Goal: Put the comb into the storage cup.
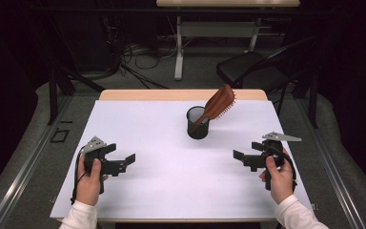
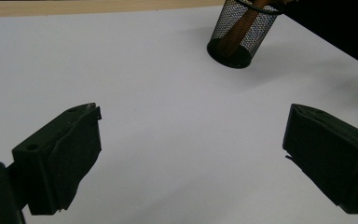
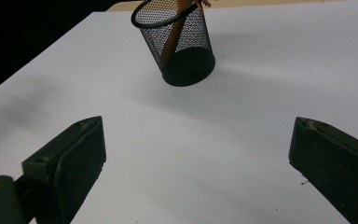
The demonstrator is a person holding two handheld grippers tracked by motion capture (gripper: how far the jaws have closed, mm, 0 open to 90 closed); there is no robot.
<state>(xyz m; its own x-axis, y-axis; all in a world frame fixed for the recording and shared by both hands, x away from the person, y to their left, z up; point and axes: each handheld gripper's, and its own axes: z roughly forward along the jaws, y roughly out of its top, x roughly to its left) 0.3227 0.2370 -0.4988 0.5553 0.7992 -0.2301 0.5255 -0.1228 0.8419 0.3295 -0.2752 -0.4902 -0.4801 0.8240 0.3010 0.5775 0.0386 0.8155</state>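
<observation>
A black mesh cup stands upright on the white table, right of centre toward the back. A brown wooden hairbrush rests handle-down inside it, its head leaning out to the upper right. The left gripper view has the cup at its top with the brush handle visible through the mesh. The right gripper view has the cup near its top centre. My left gripper hovers at the front left, open and empty. My right gripper hovers at the front right, open and empty, jaws pointing left.
The table's wooden back edge runs behind the cup. On the floor beyond it stand a dark folding chair at the back right and a white desk frame with cables.
</observation>
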